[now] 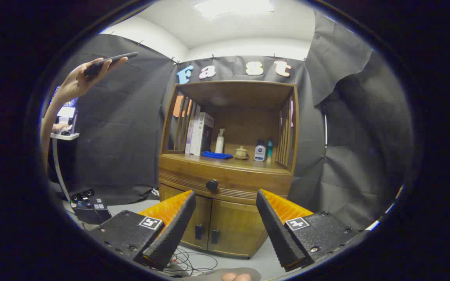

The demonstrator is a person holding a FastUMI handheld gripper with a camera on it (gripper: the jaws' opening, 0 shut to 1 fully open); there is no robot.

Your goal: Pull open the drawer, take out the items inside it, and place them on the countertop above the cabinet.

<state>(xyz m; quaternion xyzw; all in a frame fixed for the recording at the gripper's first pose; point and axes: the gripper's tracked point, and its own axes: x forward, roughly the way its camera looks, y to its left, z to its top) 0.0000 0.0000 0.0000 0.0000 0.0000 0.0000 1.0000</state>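
The tongs (225, 218) are released, fingers spread wide with nothing between them, well short of the cabinet (225, 218). Loose cables (190, 263) lie on the floor just ahead of the fingers; a low approach could snag them. The drawer (225, 180) is closed, its contents hidden; its round knob (211, 184) sits beyond the fingers, slightly left of centre, so a straight advance may slip off it. On the bench (225, 160) above, a blue cloth (217, 155), bottles (260, 152) and books (199, 134) leave free room mainly along the near edge.
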